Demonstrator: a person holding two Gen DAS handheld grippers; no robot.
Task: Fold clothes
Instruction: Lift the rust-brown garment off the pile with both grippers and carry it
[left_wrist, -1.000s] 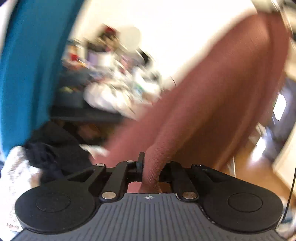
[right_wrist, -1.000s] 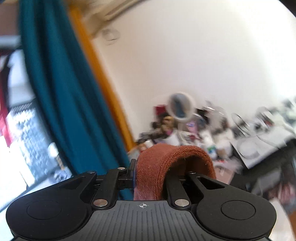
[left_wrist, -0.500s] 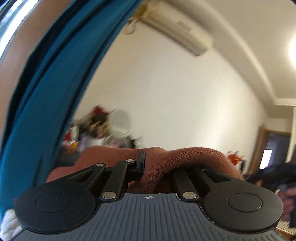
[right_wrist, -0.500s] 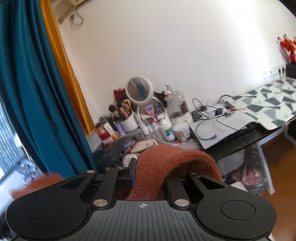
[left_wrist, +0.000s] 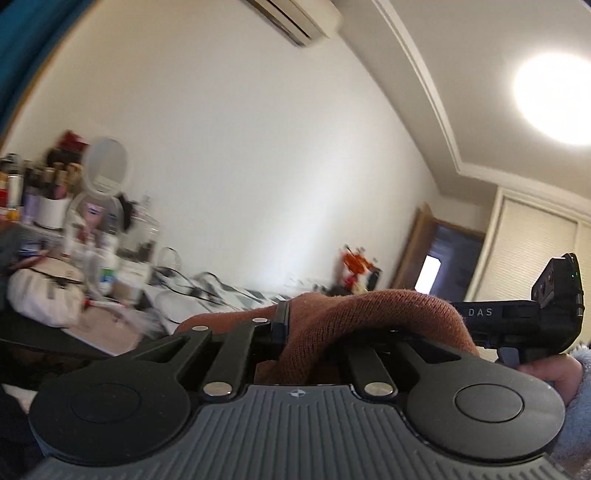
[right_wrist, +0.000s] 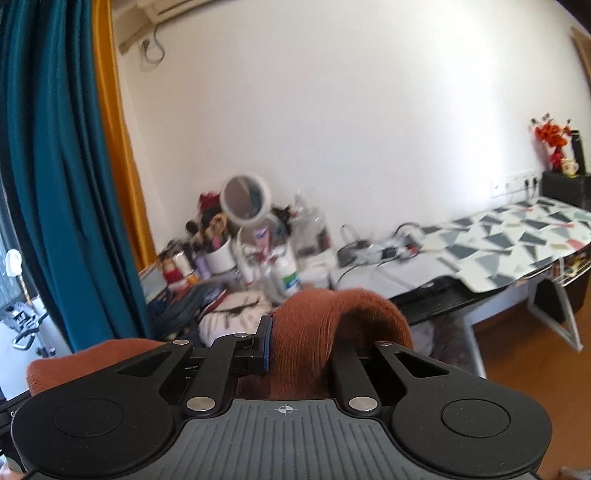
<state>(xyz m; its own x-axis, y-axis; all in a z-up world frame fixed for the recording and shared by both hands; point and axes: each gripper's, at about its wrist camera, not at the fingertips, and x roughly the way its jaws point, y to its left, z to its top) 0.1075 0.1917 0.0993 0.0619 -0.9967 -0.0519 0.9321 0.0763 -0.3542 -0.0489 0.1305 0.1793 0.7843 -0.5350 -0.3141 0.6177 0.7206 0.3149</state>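
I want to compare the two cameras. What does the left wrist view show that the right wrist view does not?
Only the left wrist view shows the ceiling light, the doorway, and the right tongs held beside it. Only the right wrist view shows the teal curtain and the patterned tabletop. Both show rust-brown knit cloth clamped in their own tongs, the round mirror on the cluttered desk, and the red flowers.

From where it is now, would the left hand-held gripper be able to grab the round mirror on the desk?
Probably not. The left hand-held gripper is shut on the rust-brown garment, which fills its jaws, and the round mirror stands across the room among clutter.
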